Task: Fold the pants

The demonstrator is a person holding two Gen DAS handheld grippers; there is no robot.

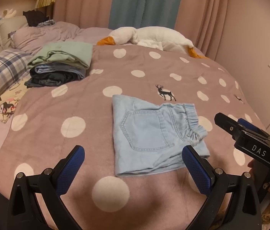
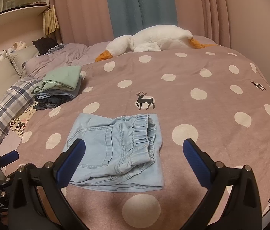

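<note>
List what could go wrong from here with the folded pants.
1. The pants are folded loosely, the elastic waistband bunched on top; lifting by one edge could spill the layers open.
2. Both the left gripper and the right gripper are open and empty; closing low could pinch the blanket as well.
3. The stack looks uneven, so another piece on it might slide.
</note>
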